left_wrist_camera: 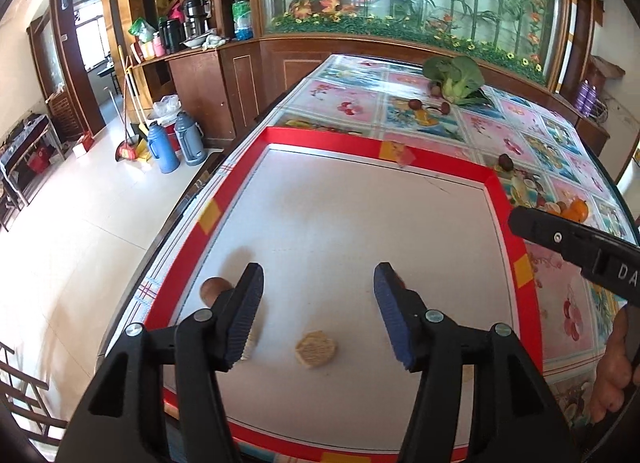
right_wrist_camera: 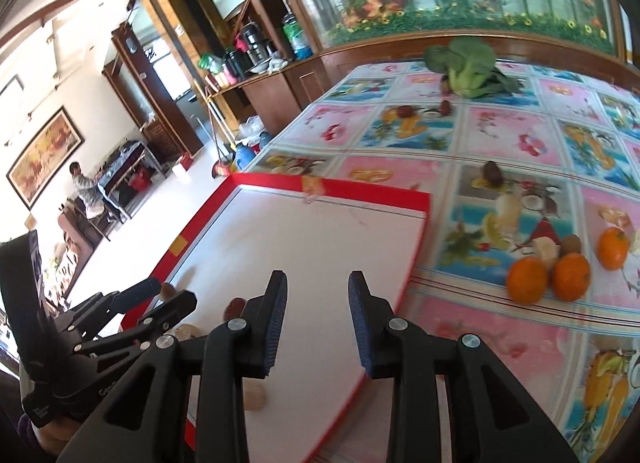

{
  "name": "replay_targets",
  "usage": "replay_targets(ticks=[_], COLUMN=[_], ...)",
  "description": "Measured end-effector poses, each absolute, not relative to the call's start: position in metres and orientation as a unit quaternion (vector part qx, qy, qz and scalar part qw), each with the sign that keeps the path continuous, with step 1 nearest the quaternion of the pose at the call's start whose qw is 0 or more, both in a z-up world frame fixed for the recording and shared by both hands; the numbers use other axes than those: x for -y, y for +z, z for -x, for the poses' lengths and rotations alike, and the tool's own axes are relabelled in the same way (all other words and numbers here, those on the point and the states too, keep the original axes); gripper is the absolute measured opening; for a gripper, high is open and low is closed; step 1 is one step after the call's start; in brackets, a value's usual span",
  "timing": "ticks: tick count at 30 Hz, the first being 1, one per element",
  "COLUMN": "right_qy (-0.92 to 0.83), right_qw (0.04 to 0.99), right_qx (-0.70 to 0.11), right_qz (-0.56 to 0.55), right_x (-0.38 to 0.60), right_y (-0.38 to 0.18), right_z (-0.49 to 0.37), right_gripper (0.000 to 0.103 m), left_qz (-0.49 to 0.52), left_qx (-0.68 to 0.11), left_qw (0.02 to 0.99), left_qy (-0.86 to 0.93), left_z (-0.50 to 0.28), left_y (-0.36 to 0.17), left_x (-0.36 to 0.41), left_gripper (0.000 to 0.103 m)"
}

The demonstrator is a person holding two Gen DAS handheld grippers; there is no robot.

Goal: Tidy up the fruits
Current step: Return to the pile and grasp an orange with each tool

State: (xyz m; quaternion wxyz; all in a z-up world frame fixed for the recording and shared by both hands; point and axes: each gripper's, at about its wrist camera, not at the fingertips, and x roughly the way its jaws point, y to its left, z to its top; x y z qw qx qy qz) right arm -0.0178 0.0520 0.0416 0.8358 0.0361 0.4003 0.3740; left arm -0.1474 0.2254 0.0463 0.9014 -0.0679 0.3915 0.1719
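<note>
Left hand-held gripper [left_wrist_camera: 318,309] wide open and empty over the red-framed board [left_wrist_camera: 493,182], small round pieces [left_wrist_camera: 316,349] below; right hand-held gripper [right_wrist_camera: 317,319] half-open, empty; oranges [right_wrist_camera: 527,280] loose on the surface [right_wrist_camera: 500,135], likely to roll if nudged.

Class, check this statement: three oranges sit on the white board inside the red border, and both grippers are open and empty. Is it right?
Not quite. The three oranges sit on the patterned tablecloth, to the right of the white board, as the right wrist view shows. The rest holds: the left gripper and right gripper are both open and empty.
</note>
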Motion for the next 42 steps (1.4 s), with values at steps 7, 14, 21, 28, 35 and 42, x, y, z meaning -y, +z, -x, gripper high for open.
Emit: replay_targets(ticks=[7, 14, 21, 28, 35, 42], right_qy=[0.357, 0.315, 0.251, 0.26, 0.237, 0.239], right_qw=[0.846, 0.865, 0.868, 0.83, 0.833, 0.83], right_qx=[-0.391, -0.375, -0.383, -0.447, -0.466, -0.477], right_qz=[-0.057, -0.109, -0.19, -0.208, -0.182, -0.163], right_x=[-0.018, 0.059, 0.138, 0.149, 0.149, 0.142], right_y=[0.044, 0.052, 0.036, 0.017, 0.01, 0.007], right_z=[-0.002, -0.04, -0.083, -0.1, -0.102, -0.104], right_gripper=[0.031, 0.031, 0.031, 0.033, 0.034, 0.035], left_qz=[0.041, 0.023, 0.001, -0.023, -0.049, -0.027], left_qx=[-0.4, -0.408, -0.424, -0.447, -0.467, -0.482], left_qw=[0.901, 0.904, 0.903, 0.894, 0.882, 0.876], left_qy=[0.162, 0.13, 0.075, 0.036, 0.025, 0.009], left_z=[0.136, 0.113, 0.068, 0.024, 0.002, -0.014], left_y=[0.05, 0.057, 0.063, 0.054, 0.036, 0.031], left_x=[-0.201, -0.17, -0.121, -0.071, -0.044, -0.039], left_gripper=[0.064, 0.065, 0.07, 0.07, 0.07, 0.07])
